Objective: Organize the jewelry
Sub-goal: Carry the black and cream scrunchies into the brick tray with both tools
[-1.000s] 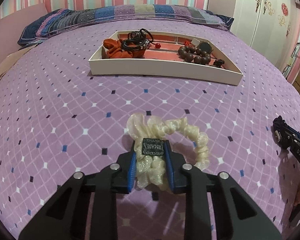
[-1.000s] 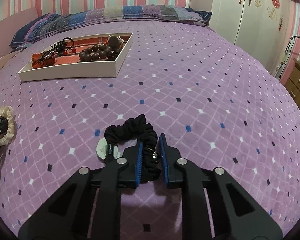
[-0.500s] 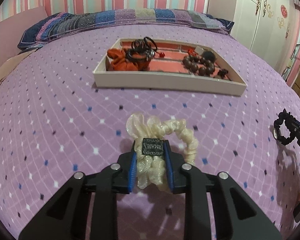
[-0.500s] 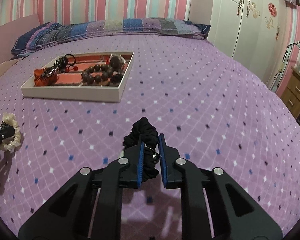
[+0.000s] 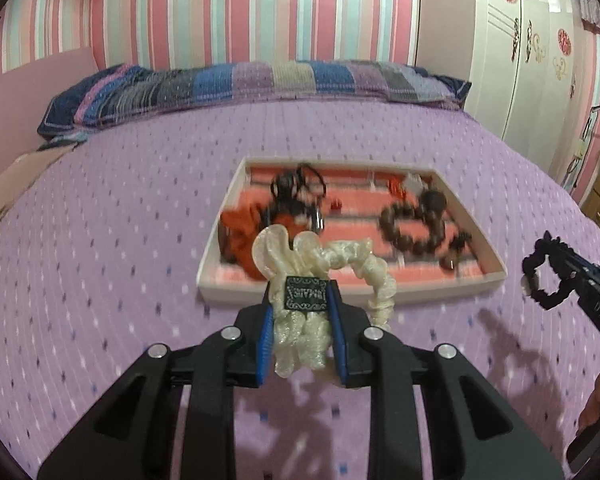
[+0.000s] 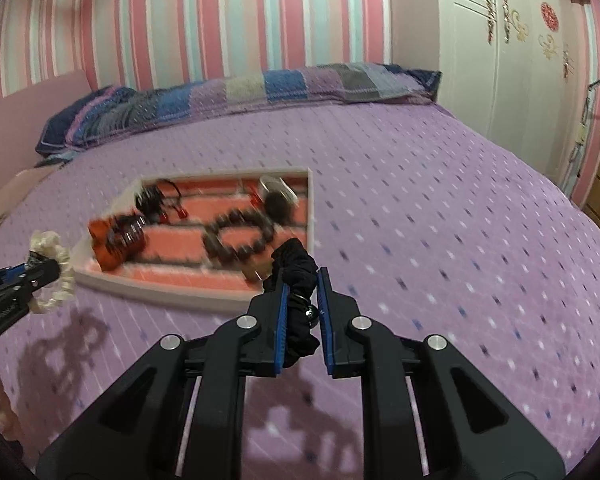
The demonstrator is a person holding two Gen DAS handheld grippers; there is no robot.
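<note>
The left gripper (image 5: 300, 300) is clamped on a cream scrunchie (image 5: 324, 260), pinched at the gathered section beside its black woven label, with the rest of the loop drooping toward 2 o'clock, clear of the bed (image 5: 100, 240). The right gripper (image 6: 302, 292) is closed narrowly on a black scrunchie (image 6: 296, 264), near a small metal ring or charm on the fabric. Both look light, soft and compressible, so they should hold well in a pinch but will flop and swing; taking the bunched fabric, not the slack loop, seems the safer hold. The white jewelry tray (image 5: 380, 294) lies on the bed at 12 o'clock from the left gripper, already holding an orange scrunchie (image 5: 240, 224), black hair ties (image 5: 300, 184) and a brown bead bracelet (image 5: 412, 224). The hard beads would likely roll if nudged.
</note>
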